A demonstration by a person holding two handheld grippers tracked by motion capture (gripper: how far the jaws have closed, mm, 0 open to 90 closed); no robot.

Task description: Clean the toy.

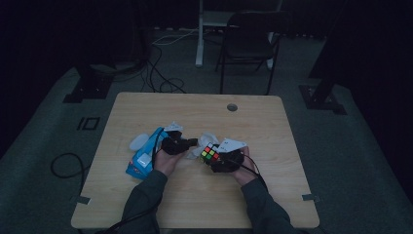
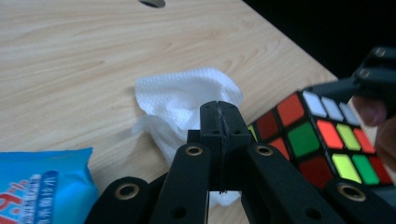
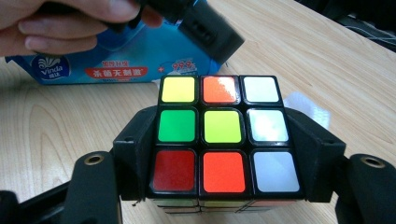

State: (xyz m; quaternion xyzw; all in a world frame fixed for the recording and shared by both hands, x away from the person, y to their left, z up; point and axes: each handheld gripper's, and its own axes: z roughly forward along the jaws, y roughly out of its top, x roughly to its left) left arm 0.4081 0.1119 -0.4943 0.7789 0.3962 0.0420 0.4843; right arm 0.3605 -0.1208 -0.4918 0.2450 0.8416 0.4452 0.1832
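Right gripper (image 3: 224, 154): nearest thing in its own view, jaws clamped on the left and right sides of the cube, one pad per side. Grip looks square, no tilt that I can see.

Cube (image 3: 223, 135): scrambled puzzle cube, held just above the table (image 1: 195, 190) in front of the person, a bit right of centre in the high view. Top face shows yellow, orange, white across the far row.

Left gripper (image 2: 219, 119): jaws pressed together with nothing between them. Tip sits right beside the cube, over the tissue, not clearly touching either.

Tissue (image 2: 187, 100): crumpled white wipe lying on the wood just left of the cube, right under the left gripper's tip.

Wipes pack (image 2: 44, 179): blue packet farther left, flat on the table. Another loose white piece (image 1: 139, 142) lies beside it, hard to tell what it is in the dim high view.

Step in hand (my guess): wiping the cube down with the tissue.

How to do it well: open the left jaws first, pinch the tissue near its bunched middle so it doesn't trail, then rub one face at a time. Keep the right grip firm on the sides so a layer doesn't twist under the push.

Watch out: a shut tip poking a sticker edge could turn the cube in the pads.
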